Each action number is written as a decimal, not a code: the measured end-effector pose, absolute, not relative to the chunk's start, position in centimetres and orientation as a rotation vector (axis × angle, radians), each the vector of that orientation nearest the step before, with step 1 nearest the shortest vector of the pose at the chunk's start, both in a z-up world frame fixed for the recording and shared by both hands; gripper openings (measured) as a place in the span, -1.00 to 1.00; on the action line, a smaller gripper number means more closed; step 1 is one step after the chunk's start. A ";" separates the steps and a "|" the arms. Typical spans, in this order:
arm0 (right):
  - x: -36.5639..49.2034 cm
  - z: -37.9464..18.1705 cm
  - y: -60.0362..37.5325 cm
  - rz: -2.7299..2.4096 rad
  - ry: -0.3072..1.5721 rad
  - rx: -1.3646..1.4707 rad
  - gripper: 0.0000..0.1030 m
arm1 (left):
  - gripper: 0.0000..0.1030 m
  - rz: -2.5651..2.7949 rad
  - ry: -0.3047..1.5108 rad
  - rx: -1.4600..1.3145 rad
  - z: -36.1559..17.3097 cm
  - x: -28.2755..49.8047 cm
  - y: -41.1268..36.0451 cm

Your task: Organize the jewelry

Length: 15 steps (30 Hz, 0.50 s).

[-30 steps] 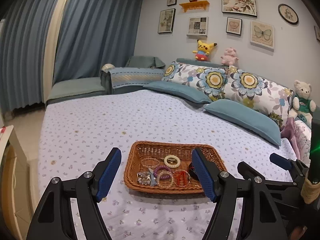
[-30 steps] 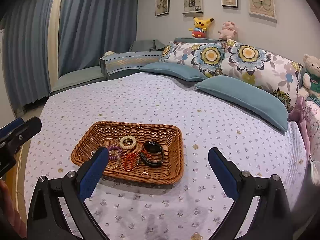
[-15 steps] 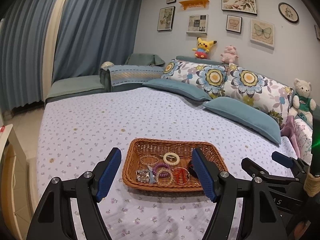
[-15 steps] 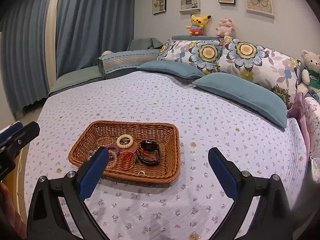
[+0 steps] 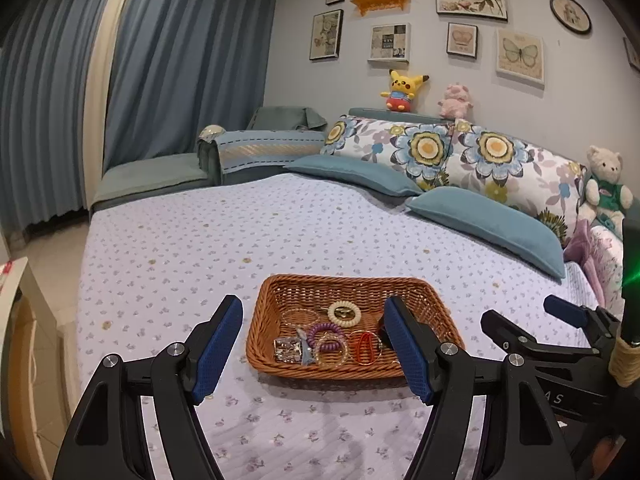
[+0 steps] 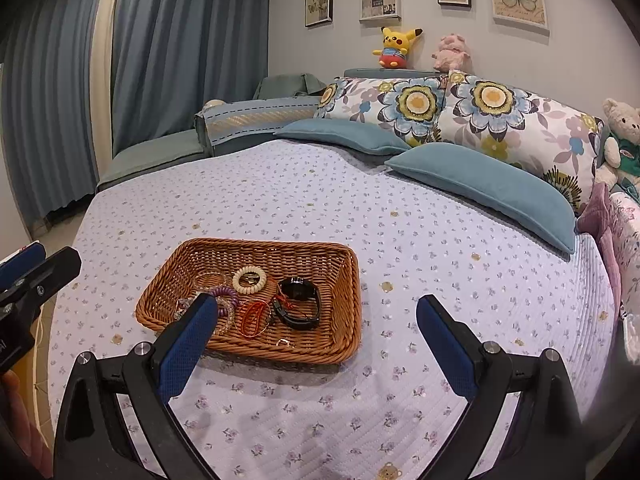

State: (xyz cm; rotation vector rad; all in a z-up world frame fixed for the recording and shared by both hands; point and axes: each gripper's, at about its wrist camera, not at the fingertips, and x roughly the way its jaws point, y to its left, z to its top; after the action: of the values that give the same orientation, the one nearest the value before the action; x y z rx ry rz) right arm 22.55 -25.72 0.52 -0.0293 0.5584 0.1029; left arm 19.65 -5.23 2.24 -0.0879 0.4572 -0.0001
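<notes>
A brown wicker basket (image 5: 344, 285) (image 6: 260, 250) sits on the flowered bed cover. In it lie a cream coil ring (image 5: 343, 313) (image 6: 249, 279), a purple coil tie (image 5: 328, 336), an orange loop (image 5: 364, 346) (image 6: 253, 317), a sparkly clip (image 5: 289, 350) and a black watch (image 6: 300, 304). My left gripper (image 5: 314, 346) is open and empty, held above the bed just in front of the basket. My right gripper (image 6: 320, 334) is open and empty, in front of the basket's right half; it also shows in the left wrist view (image 5: 532, 340).
The bed cover (image 6: 400, 240) stretches around the basket. Blue pillows (image 6: 480, 184) and flowered cushions (image 6: 460, 108) lie at the far side. A teddy bear (image 5: 606, 184) sits at the right. A grey sofa (image 5: 160, 176) and blue curtains (image 5: 180, 60) stand at the left.
Both grippers have drawn back and lifted slightly; the basket sits farther and higher in both views. Both stay open and empty. Nothing in the basket has moved.
</notes>
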 end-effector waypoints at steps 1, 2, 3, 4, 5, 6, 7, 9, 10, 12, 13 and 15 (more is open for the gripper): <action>22.5 0.5 -25.7 0.103 0.558 -0.029 0.94 | 0.44 -0.001 0.458 -0.083 2.2 19.7 -5.3; 22.5 0.5 -25.8 0.103 0.558 -0.029 0.94 | 0.44 -0.003 0.458 -0.083 2.3 19.7 -5.3; 22.5 0.5 -25.8 0.103 0.557 -0.028 0.94 | 0.44 -0.004 0.457 -0.085 2.3 19.7 -5.3; 22.6 0.4 -25.8 0.101 0.557 -0.027 0.94 | 0.44 -0.005 0.456 -0.087 2.2 19.6 -5.3; 22.6 0.4 -25.9 0.100 0.557 -0.026 0.94 | 0.44 -0.005 0.455 -0.089 2.3 19.6 -5.3; 22.6 0.4 -25.9 0.101 0.557 -0.025 0.94 | 0.44 -0.003 0.453 -0.090 2.3 19.5 -5.3; 22.6 0.4 -25.9 0.102 0.559 -0.023 0.94 | 0.44 -0.002 0.451 -0.092 2.3 19.5 -5.2; 22.6 0.3 -26.0 0.106 0.564 -0.015 0.94 | 0.44 -0.002 0.453 -0.095 2.3 19.5 -5.0; 22.6 0.2 -26.0 0.107 0.565 -0.013 0.94 | 0.45 -0.001 0.454 -0.096 2.4 19.6 -5.0; 22.7 0.2 -25.9 0.100 0.564 -0.019 0.94 | 0.45 0.002 0.456 -0.096 2.3 19.6 -4.9; 22.7 0.1 -26.0 0.099 0.565 -0.019 0.94 | 0.45 0.004 0.458 -0.096 2.3 19.7 -4.9; 22.7 0.1 -26.1 0.100 0.565 -0.016 0.94 | 0.45 0.005 0.463 -0.101 2.2 19.7 -4.8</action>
State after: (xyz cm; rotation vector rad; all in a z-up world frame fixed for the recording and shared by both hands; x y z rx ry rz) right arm 22.72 -26.05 0.11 -0.0162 0.5653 0.1004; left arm 19.73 -4.80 2.21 -0.1006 0.4631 0.0048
